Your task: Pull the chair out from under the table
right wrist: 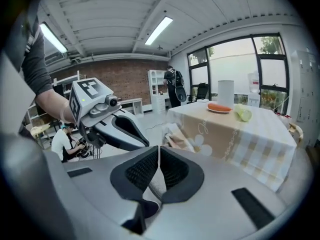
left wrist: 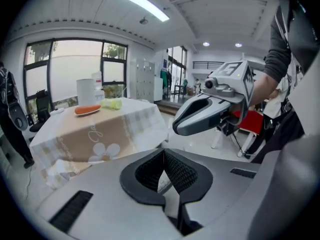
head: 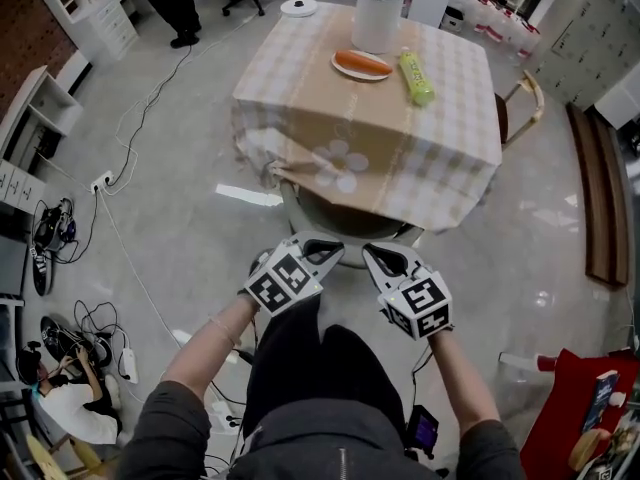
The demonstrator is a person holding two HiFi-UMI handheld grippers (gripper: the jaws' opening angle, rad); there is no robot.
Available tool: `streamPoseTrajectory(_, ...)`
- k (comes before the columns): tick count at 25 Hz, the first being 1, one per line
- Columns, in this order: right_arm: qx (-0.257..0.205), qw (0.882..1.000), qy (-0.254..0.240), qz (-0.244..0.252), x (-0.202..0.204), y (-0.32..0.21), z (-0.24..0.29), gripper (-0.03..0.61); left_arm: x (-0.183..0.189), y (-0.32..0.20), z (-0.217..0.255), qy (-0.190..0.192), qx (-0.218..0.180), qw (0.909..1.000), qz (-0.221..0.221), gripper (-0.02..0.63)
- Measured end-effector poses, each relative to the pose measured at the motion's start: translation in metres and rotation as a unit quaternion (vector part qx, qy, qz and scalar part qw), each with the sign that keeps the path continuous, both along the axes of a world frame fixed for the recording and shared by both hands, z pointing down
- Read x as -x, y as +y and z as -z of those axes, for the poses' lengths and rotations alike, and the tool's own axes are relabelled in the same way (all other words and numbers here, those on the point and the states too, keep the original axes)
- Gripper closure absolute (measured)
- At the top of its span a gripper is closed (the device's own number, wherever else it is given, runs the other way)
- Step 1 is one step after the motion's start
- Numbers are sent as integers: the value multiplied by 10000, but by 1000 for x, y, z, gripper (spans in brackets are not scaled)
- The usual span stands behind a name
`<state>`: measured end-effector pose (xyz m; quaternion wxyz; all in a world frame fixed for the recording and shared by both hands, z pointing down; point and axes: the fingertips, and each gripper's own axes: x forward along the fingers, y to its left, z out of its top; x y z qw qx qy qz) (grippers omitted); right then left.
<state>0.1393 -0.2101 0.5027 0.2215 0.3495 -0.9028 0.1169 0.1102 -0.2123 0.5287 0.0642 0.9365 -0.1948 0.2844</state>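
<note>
The table (head: 300,88) wears a checked beige cloth with a flower print. On its near side a chair (head: 345,226) is tucked under it, so only the curved back shows below the cloth's hem. My left gripper (head: 328,252) and right gripper (head: 383,259) hover side by side just short of that chair back, clear of it. Both are shut with nothing between the pads. In the left gripper view the closed left gripper (left wrist: 163,156) faces the table (left wrist: 100,129). In the right gripper view the shut right gripper (right wrist: 158,154) also faces the table (right wrist: 240,129).
On the table stand a white jug (head: 379,15), a plate with a carrot (head: 362,64) and a green bottle (head: 417,77). A second chair (head: 525,103) is at the table's right side. Cables (head: 120,238) cross the floor at the left, where a person (head: 70,408) sits.
</note>
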Motion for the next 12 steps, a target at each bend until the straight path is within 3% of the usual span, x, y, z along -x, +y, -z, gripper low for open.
streamPoseTrajectory(6,8,9947,464,916,11,18,-15,565,-4,10,-15,-625,-134,9965,-545,603)
streamPoseTrajectory(7,-49,9927,627,1030,13,21,-18,565,-4,13,-19,-746,-134,9950,-650,589)
streamPoseTrajectory(8,-94,9903,797,1135,13,23,-22,561,-3,16,-23,-876,-147,9931,-761,530)
streamPoseTrajectory(9,-106,9874,965,1253,14,26,-26,527,-3,19,-27,-1020,-177,9908,-872,472)
streamPoseTrajectory(10,-85,9837,1130,1394,14,29,-31,408,-2,21,-30,-1172,-225,9881,-973,432)
streamPoseTrajectory(12,-80,9750,1460,1673,14,34,-41,377,-1,23,-38,-1460,-342,9819,-1155,381)
